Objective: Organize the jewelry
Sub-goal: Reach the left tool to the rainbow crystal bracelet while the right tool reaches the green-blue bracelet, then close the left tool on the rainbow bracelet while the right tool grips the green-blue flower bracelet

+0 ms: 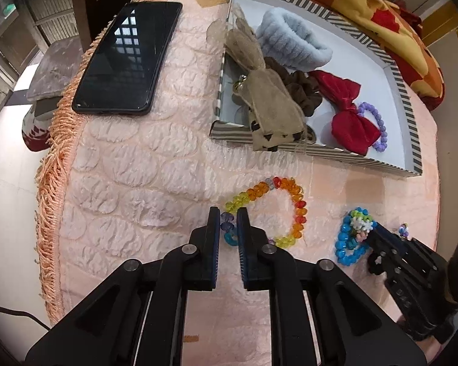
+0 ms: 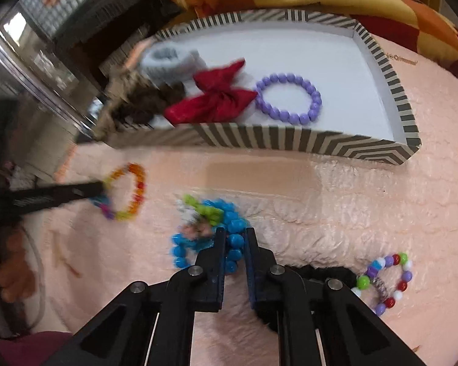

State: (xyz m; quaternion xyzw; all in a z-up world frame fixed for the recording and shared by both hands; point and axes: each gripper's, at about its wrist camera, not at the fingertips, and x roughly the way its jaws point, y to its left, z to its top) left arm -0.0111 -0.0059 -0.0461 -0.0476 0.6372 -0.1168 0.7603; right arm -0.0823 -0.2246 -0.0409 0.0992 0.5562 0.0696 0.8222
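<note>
My left gripper [image 1: 228, 224] pinches the rainbow bracelet [image 1: 290, 207]; my right gripper [image 2: 234, 239] clamps the blue bracelet [image 2: 233, 227]. Both bracelets lie near the striped tray [image 2: 305, 143].

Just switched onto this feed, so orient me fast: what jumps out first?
Each gripper is closed around a bracelet on the pink cover: the left gripper on the rainbow bracelet, the right gripper on the blue bracelet. Behind them, the striped box holds a red bow and purple bracelet.
</note>
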